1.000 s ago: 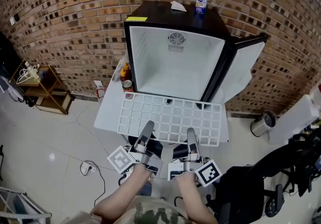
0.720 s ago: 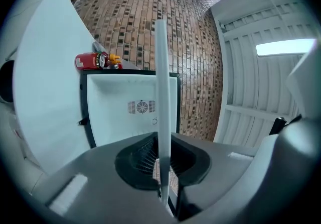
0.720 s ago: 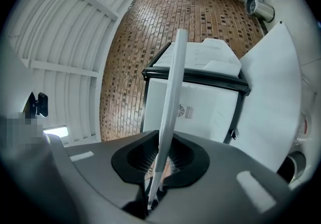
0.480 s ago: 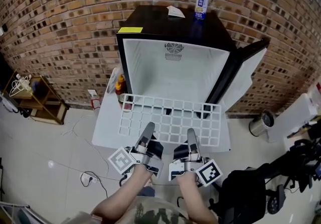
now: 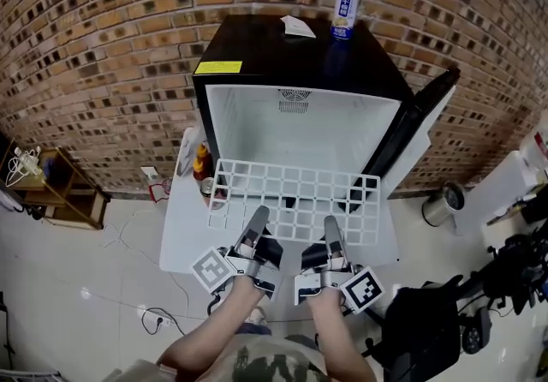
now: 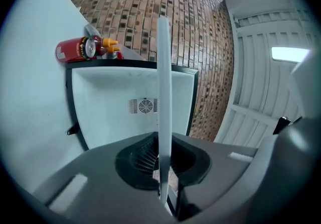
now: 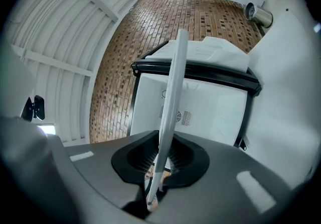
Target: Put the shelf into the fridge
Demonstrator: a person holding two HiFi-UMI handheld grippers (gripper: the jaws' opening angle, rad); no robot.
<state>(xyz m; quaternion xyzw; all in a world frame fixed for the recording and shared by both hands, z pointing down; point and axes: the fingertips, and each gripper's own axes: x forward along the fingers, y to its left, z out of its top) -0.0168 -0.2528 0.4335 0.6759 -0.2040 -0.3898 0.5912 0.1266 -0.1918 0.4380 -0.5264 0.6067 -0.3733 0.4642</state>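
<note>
A white wire-grid shelf [image 5: 295, 199] is held level in front of the black mini fridge [image 5: 295, 89], whose white inside is bare and whose door [image 5: 419, 128] stands open to the right. My left gripper [image 5: 259, 219] is shut on the shelf's near edge at the left, my right gripper [image 5: 330, 226] on the same edge at the right. In the left gripper view the shelf [image 6: 164, 97] shows edge-on between the jaws, with the fridge opening [image 6: 130, 102] behind it. The right gripper view shows the shelf [image 7: 170, 112] the same way.
A can [image 5: 344, 11] and a piece of paper [image 5: 297, 26] sit on top of the fridge. Bottles and a red can [image 5: 204, 168] stand on a white table [image 5: 180, 226] left of the fridge. A metal bin [image 5: 438, 205] is at the right, by the brick wall.
Both grippers have carried the shelf toward the fridge; its far edge now reaches the fridge's open front. The view has come closer to the fridge.
</note>
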